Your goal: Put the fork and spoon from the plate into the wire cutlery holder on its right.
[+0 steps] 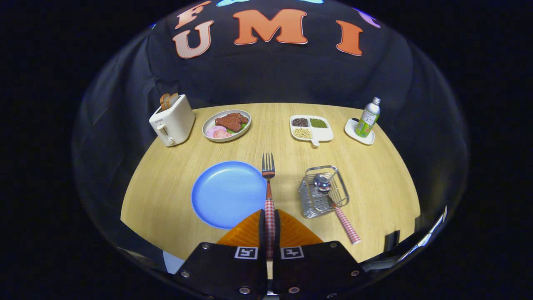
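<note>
My gripper (270, 221) is shut on the red-and-white checked handle of the fork (268, 183), which points straight ahead with its tines up, held above the table just right of the blue plate (227, 193). The plate has nothing on it. To the right of the fork stands the wire cutlery holder (322, 191). The spoon (333, 204) lies in it with its bowl inside and its checked handle sticking out over the near rim toward me.
At the back of the round wooden table (166, 187) stand a white toaster (172, 121) with bread, a plate of food (227, 125), a divided dish of beans (311, 128) and a bottle (368, 118) on a small white dish.
</note>
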The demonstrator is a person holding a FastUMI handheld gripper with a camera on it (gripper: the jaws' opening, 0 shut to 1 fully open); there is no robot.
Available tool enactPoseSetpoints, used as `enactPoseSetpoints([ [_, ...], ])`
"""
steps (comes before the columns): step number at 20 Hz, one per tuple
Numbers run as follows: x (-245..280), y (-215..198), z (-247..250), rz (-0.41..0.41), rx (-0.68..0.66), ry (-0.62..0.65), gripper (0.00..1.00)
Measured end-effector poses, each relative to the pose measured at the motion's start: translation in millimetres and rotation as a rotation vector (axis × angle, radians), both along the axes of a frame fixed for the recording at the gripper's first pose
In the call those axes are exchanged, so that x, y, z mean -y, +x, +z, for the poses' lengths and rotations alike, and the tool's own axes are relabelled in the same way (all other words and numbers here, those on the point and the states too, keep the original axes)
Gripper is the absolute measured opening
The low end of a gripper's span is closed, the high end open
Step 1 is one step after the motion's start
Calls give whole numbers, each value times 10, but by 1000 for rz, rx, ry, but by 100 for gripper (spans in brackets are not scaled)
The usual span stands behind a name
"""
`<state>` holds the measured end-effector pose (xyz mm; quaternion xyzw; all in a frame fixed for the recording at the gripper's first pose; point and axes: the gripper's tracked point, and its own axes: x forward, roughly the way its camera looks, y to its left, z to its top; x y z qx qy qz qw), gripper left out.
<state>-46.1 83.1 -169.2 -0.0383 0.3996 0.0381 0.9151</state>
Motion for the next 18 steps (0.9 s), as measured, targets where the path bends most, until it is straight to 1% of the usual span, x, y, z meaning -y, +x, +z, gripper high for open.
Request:
enactPoseSetpoints([
  [3, 329, -46, 188, 21, -51, -54, 5],
  [6, 553, -31, 223, 52, -132, -88, 5],
  [10, 816, 46, 89, 113, -270, -150, 5],
  [14, 895, 119, -73, 178, -402, -177, 5],
  [18, 943, 247, -213, 205, -466, -190, 5],
])
